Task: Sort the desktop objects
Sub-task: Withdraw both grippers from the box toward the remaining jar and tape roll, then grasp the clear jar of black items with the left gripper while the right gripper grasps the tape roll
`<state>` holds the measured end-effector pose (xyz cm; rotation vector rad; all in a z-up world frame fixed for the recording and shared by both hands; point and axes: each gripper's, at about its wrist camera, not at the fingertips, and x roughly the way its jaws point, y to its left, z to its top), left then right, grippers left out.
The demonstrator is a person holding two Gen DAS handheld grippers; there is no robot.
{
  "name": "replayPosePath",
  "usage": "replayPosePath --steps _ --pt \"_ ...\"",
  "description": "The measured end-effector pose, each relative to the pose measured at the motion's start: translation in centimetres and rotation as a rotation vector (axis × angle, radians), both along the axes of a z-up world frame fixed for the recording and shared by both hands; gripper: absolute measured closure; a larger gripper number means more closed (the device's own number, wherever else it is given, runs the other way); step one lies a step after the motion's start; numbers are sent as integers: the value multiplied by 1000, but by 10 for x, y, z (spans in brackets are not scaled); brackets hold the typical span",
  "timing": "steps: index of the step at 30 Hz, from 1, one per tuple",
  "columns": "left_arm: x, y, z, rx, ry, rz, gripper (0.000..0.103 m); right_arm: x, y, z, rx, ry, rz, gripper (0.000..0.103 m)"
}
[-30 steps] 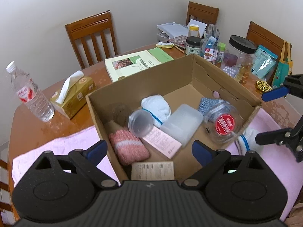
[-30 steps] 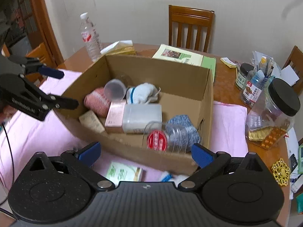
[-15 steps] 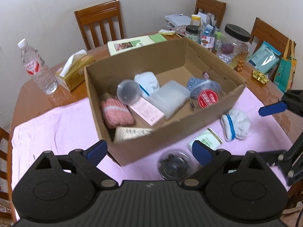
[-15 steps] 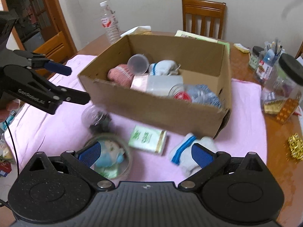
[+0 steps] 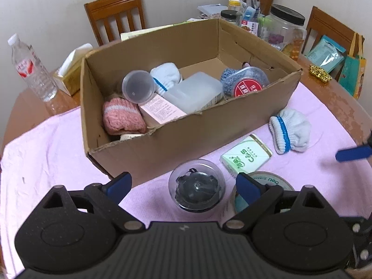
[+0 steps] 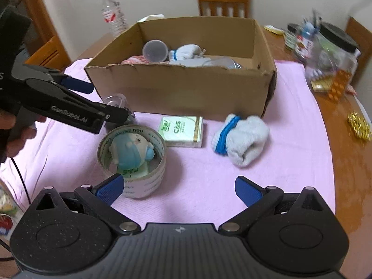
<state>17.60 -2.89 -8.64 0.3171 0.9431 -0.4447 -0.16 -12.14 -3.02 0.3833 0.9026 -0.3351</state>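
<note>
Wooden chairs point(image 5: 115, 15), a water bottle point(image 5: 31, 67).

Brown cardboard box point(image 5: 209, 125) on pink cloth point(image 5: 46, 153). White sock point(image 6: 241, 137), blue-banded. Pack point(image 6: 182, 131) printed green and white. Pink knit point(image 5: 123, 116), white-striped. Jar lid point(image 5: 247, 88) red. Blue pads noted on gripper point(image 6: 179, 189).

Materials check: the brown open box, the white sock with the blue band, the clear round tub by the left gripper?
Brown open box: corrugated cardboard, matte, torn ragged rim. White sock with the blue band: soft ribbed knit, probably cotton. Clear round tub: glossy transparent plastic, it seems; dark contents show through.
</note>
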Motion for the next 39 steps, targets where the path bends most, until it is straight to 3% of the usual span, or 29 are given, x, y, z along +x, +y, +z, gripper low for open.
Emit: replayPosePath --steps 20,29,39 --pt "9 71 -7 -55 23 73 7 31 37 -4 -7 41 -31 0" --pt "3 75 -16 -109 15 -4 7 40 38 -23 14 82 -55 0" --pt "4 67 -19 -138 -15 -73 10 57 37 -30 66 44 -54 0"
